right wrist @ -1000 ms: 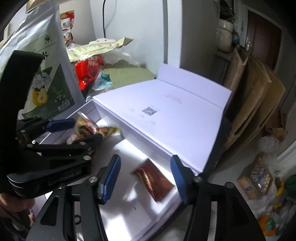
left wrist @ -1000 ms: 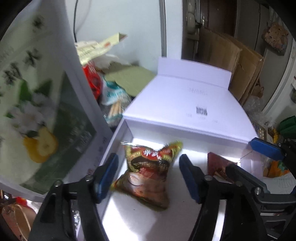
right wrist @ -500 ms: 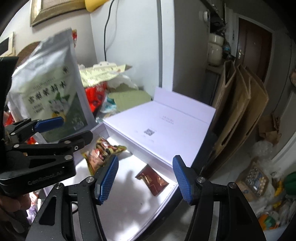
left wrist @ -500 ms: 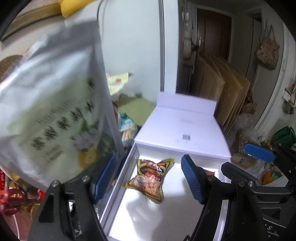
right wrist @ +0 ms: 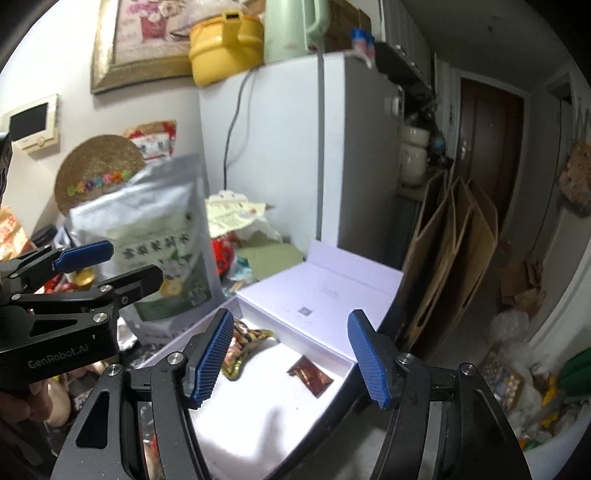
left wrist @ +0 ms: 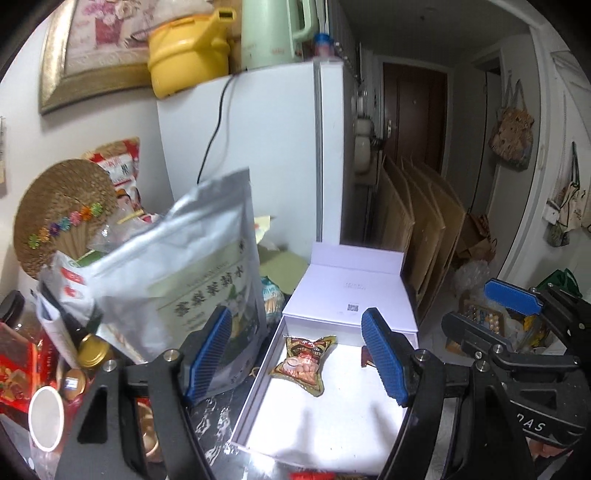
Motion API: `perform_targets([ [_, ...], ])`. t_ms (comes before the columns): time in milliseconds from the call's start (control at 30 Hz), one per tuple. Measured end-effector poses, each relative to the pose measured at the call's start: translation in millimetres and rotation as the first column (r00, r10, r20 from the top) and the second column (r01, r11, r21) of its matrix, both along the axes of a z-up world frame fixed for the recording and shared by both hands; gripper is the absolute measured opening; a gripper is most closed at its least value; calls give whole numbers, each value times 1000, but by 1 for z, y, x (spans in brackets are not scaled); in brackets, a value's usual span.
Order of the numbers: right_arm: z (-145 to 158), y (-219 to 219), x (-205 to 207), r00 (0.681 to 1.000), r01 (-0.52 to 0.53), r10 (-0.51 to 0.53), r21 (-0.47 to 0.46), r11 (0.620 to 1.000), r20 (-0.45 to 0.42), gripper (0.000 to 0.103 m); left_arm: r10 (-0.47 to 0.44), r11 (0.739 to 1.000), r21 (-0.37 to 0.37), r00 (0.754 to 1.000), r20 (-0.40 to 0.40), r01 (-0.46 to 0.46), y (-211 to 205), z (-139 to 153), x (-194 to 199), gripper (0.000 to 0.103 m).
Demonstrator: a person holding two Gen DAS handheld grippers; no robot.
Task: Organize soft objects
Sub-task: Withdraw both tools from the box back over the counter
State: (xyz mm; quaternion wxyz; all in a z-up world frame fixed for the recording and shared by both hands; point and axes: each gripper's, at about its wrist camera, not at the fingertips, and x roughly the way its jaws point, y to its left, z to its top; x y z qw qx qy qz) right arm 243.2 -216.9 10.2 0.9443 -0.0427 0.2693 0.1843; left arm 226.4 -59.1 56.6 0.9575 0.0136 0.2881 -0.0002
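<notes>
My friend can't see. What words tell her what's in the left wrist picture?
An open white box holds a snack packet and a small brown packet. The left gripper hangs open above it, holding nothing. A big silver pouch stands left of the box, by a white fridge.

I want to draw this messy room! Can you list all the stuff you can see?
white box: one, open, on the table
snack packet: one, red and yellow, in the box, left
small packet: one, dark red, in the box, right
big pouch: one, silver and green, standing left of the box
fridge: one, white, behind
pot: one, yellow, on the fridge
jug: one, pale green, beside the pot
cardboard sheets: several, brown, leaning right of the fridge
left tongs: blue pads, open, empty
right tongs: blue pads, open, empty
</notes>
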Motion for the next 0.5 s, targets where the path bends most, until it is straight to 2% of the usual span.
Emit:
perform_targets([
  [100,10,0,-19,1000,3,-3,8,1000,31,68,-1,1000,4,1000,30,1,2,11,-22,73],
  [167,17,1,-33,999,1,-2,11,1000,51,71,0,1000,7,999,46,-1,3,17,-37,86],
  [200,20,2,-39,998,-1,0,13,1000,58,76,4,1000,8,998,56,-4,4,19,-44,88],
  [267,26,3,-55,997,-4,2,17,1000,73,81,13,1000,16,996,88,-15,6,25,-63,90],
  [500,39,6,-104,991,-2,-1,17,1000,136,96,31,999,36,992,120,-36,15,36,-117,94],
])
